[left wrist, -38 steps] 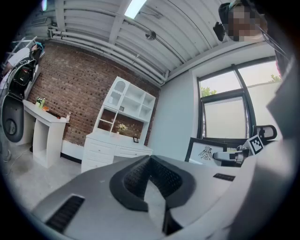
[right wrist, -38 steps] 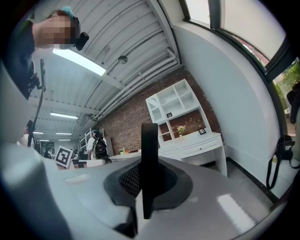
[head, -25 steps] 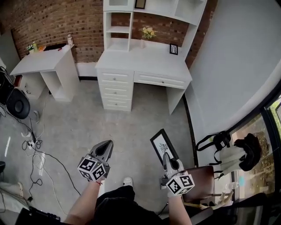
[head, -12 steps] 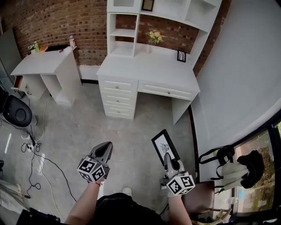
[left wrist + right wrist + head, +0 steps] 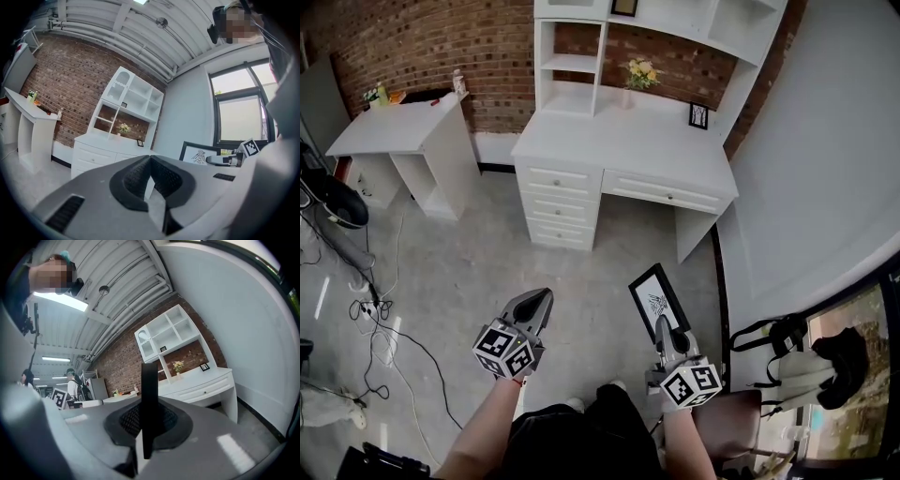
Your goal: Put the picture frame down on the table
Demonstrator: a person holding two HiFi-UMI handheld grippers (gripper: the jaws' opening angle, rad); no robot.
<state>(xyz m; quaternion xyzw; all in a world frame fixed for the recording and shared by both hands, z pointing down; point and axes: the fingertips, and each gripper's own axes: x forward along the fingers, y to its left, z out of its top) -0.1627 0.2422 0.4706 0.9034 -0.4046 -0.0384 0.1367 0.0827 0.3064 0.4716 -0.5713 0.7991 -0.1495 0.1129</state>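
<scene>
Head view: the person is walking toward the white tabletop (image 5: 619, 131), which is drawing nearer than a second ago. The right gripper (image 5: 662, 326) is carrying the picture frame (image 5: 654, 298) upright over the floor, well short of the tabletop's front edge.
Left gripper view: the left gripper (image 5: 150, 161) is travelling alongside, its fingers closed on nothing.
Right gripper view: the fingers are clamping the picture frame's dark edge, so the setting-down is judged to be coming next.

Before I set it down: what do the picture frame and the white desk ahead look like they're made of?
The picture frame has a thin, matte black rim, likely painted wood or plastic. It holds a white print; I can't tell if there is glazing. The desk looks like smooth white painted wood or laminate, with panelled drawers, small knobs and a hard, flat top.
</scene>
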